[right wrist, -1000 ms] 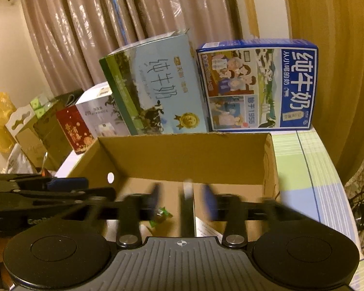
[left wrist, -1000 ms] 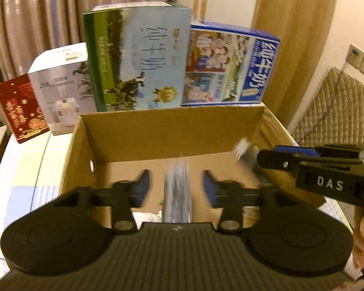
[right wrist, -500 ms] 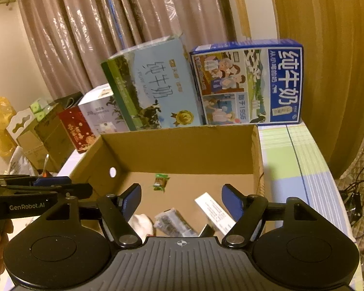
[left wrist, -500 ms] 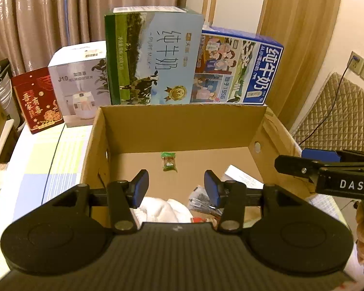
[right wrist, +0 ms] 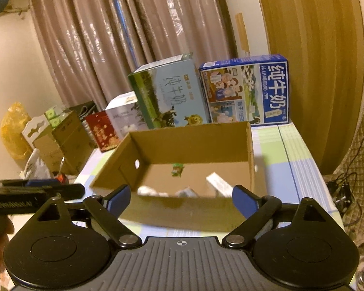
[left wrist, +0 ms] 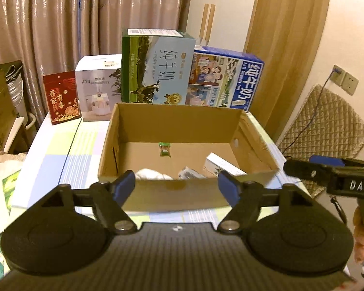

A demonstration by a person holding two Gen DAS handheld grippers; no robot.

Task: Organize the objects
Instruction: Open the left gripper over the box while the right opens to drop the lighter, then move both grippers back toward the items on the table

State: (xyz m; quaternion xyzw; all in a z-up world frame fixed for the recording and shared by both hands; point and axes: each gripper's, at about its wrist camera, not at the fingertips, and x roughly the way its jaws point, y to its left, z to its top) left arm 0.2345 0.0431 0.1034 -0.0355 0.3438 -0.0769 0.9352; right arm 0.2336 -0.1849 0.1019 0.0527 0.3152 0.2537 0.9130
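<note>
An open cardboard box [left wrist: 179,189] [right wrist: 189,143] sits on the checked tablecloth. Inside lie a green candy [left wrist: 164,149] [right wrist: 177,169], a white carton [left wrist: 220,165] [right wrist: 218,181], a silvery packet [left wrist: 190,173] and a white crumpled thing [left wrist: 150,174]. My left gripper [left wrist: 176,186] hovers in front of the box's near wall, its jaws opening with nothing between them. My right gripper [right wrist: 180,197] is likewise back from the box, jaws opening and empty. Each gripper shows at the edge of the other's view.
Behind the box stand a green milk carton box [left wrist: 157,70], a blue milk box [left wrist: 227,82], a white humidifier box [left wrist: 98,89] and a red box [left wrist: 60,97]. Curtains hang behind. A quilted chair [left wrist: 327,121] is at the right, cartons and bags at the left.
Both grippers have let go of the items they held over the box, pulled back and up from it, and their jaws have spread wider. The dropped items now lie inside.
</note>
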